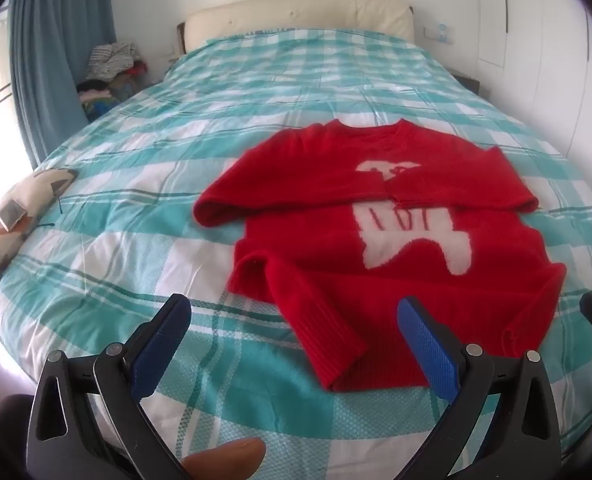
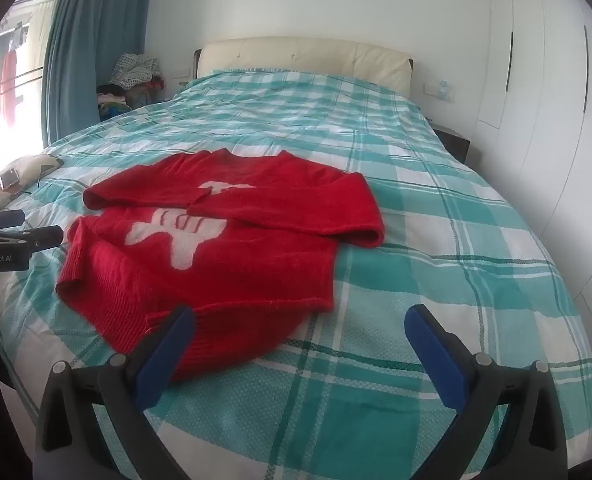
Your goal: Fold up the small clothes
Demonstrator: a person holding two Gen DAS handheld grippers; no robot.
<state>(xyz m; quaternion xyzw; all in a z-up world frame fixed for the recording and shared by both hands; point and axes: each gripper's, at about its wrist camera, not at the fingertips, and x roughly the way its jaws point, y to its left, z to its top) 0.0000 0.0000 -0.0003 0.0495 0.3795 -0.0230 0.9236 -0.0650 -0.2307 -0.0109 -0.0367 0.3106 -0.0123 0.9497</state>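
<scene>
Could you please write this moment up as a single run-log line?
red sweater: flat on bed, both sleeves folded across chest | left gripper: open, near hem | right gripper: open, near hem | bottom fold pending

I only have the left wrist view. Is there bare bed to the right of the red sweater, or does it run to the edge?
Observer: Bare checked bedspread lies right of the red sweater.
Operator: Where is the right gripper?
Observer: The right gripper is open, over the sweater's near right hem corner, holding nothing.
Operator: Anything past the bed on that side?
Observer: A white wardrobe with long dark handles stands there.
</scene>
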